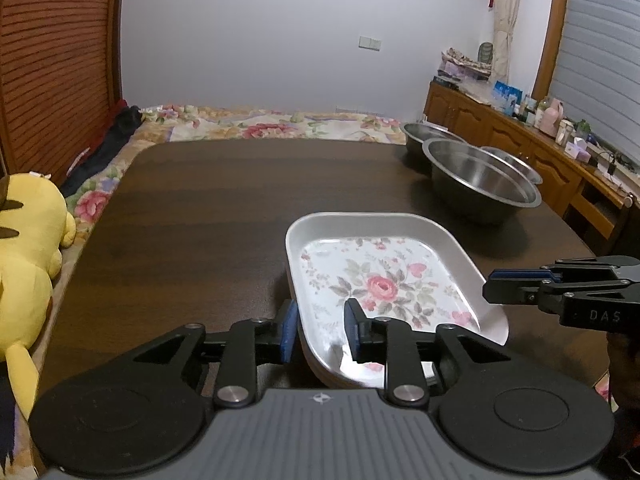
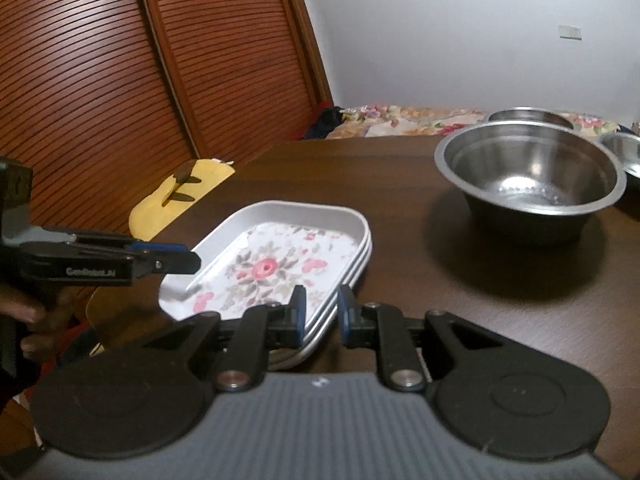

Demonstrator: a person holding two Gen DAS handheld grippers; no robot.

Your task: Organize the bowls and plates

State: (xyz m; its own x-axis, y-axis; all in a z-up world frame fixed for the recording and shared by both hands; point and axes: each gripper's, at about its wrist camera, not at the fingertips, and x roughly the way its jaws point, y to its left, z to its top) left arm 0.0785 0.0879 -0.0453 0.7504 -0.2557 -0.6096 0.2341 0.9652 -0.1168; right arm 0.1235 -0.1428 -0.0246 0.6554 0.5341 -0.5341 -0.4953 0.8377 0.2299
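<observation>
Your left gripper (image 1: 320, 330) and right gripper (image 2: 322, 312) both have jaws spread astride the rim of the plates (image 1: 384, 276), stacked low centre on the tabletop (image 1: 220, 200); they look stiff, slippery, so pinch the rim firmly.

The right hand-held gripper (image 1: 490, 286), seen from the left wrist camera, bears white letters "DAS" on its black body. The left hand-held gripper (image 2: 194, 258), seen from the right wrist camera, carries blurred lettering, perhaps "GenRobot.AI".
</observation>
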